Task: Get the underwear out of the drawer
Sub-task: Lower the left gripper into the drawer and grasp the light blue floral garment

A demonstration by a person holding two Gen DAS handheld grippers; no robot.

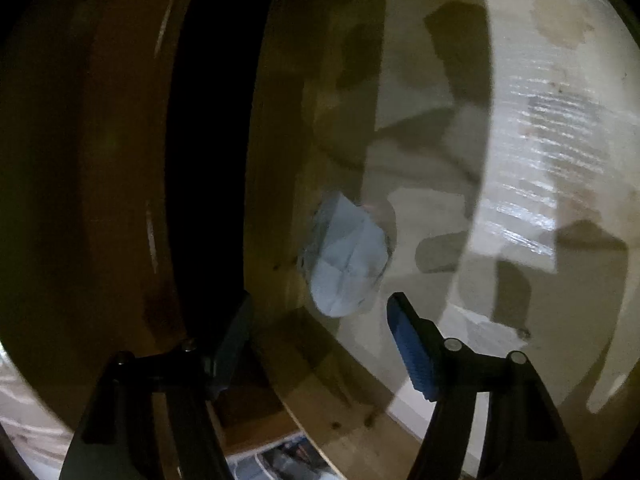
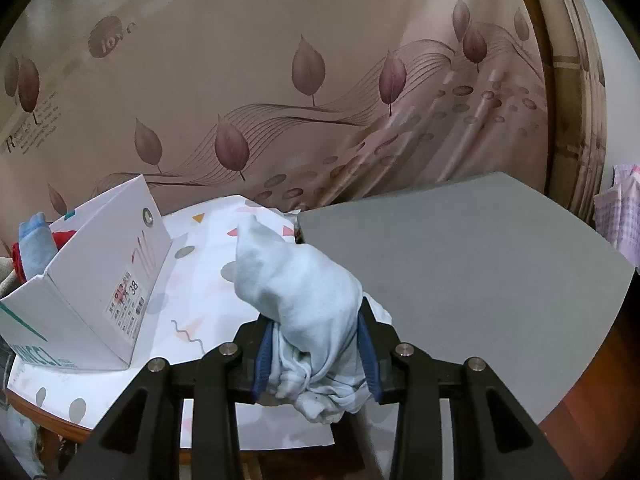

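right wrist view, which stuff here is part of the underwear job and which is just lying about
Job:
- pale blue underwear
- right gripper, shut on it

Lying about:
- white shoebox
- patterned sheet
- grey board
- leaf-print curtain

Left of the right tongs (image 2: 316,354), an open white cardboard box (image 2: 86,300) stands on a white patterned sheet (image 2: 200,280) spread over the brown wooden counter (image 2: 580,420); a flat grey board (image 2: 480,272) lies to their right.

Left wrist view – close, dim, facing wooden drawer (image 1: 280,200). Right wrist view – angled down over table (image 2: 208,280); no overlap.
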